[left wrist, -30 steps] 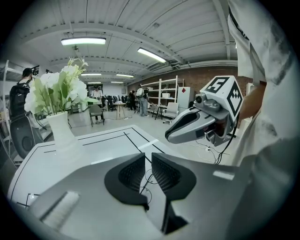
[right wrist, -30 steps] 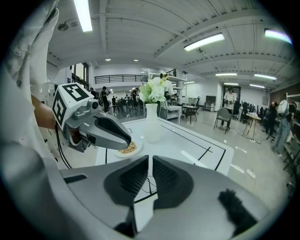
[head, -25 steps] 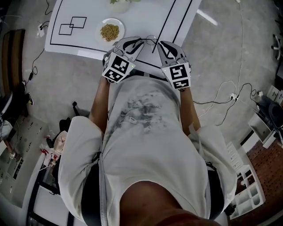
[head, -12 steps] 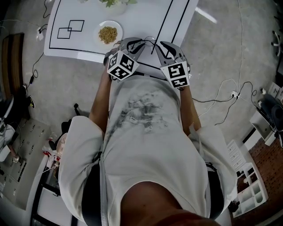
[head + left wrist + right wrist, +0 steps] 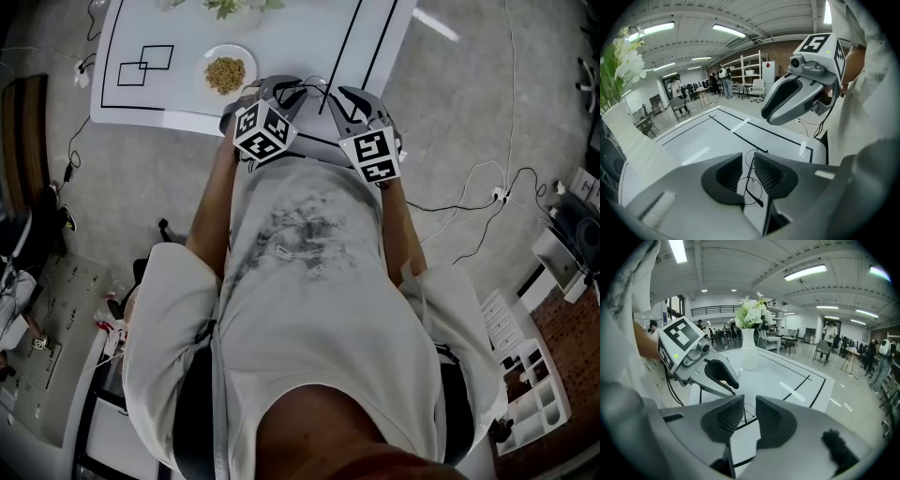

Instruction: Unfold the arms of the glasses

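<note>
Thin wire-framed glasses [image 5: 752, 183] sit in the gap of my left gripper [image 5: 748, 161], their round lenses upright above the white table [image 5: 281, 37]; the left jaws are shut on the frame. In the head view the glasses [image 5: 315, 85] show as faint wire between the two grippers at the table's front edge. My right gripper [image 5: 750, 409] is just right of them, apart from them. Its jaws are opening and nothing is between the pads. One wire rim [image 5: 746, 411] shows beyond its gap. The left gripper [image 5: 296, 90] and right gripper [image 5: 339, 97] point toward each other.
A plate of grains [image 5: 226, 73] lies left of the grippers. A white vase with flowers [image 5: 749, 351] stands at the table's far side. Black lines and two drawn squares [image 5: 145, 64] mark the tabletop. Cables [image 5: 473, 202] trail over the floor to the right.
Both grippers have sunk a little toward the table edge. The left gripper's marker cube has rolled, showing another face. The glasses stay between the two grippers.
</note>
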A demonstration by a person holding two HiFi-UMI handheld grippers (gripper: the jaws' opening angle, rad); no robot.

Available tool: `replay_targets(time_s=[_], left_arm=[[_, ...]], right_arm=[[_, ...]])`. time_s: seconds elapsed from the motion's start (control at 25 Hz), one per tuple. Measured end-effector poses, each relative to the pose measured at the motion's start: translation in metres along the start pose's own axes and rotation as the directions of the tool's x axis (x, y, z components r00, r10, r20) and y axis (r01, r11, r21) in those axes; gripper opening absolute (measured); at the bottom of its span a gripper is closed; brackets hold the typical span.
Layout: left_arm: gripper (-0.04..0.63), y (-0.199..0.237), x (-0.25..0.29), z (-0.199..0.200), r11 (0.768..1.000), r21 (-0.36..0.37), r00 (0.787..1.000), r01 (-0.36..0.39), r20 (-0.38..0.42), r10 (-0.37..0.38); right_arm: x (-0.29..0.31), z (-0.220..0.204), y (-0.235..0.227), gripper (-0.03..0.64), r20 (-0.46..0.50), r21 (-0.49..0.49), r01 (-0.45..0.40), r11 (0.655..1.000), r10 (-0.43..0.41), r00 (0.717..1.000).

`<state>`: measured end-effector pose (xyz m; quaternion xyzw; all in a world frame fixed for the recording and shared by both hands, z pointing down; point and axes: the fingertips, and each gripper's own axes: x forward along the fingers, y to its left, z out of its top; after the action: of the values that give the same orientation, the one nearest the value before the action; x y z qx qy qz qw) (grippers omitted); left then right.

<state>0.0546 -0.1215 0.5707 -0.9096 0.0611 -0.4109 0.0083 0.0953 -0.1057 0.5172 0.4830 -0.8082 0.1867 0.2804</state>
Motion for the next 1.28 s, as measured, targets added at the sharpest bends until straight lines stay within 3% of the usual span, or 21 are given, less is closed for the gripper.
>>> replay_targets(time_s=[0.52, 1.28], left_arm=[[0.092, -0.007, 0.023, -0.013, 0.995, 0.061, 0.994, 0.085, -0.081, -0.079], [0.083, -0.009, 0.040, -0.025, 0.992, 0.019, 0.983, 0.126, -0.137, -0.122]], right_arm=[[0.002, -0.009, -0.003, 0.083, -0.028, 0.024, 0.021, 1.000, -0.020, 0.999], [0.004, -0.014, -0.010, 0.083, -0.043, 0.040, 0.032, 0.999, -0.031, 0.999]])
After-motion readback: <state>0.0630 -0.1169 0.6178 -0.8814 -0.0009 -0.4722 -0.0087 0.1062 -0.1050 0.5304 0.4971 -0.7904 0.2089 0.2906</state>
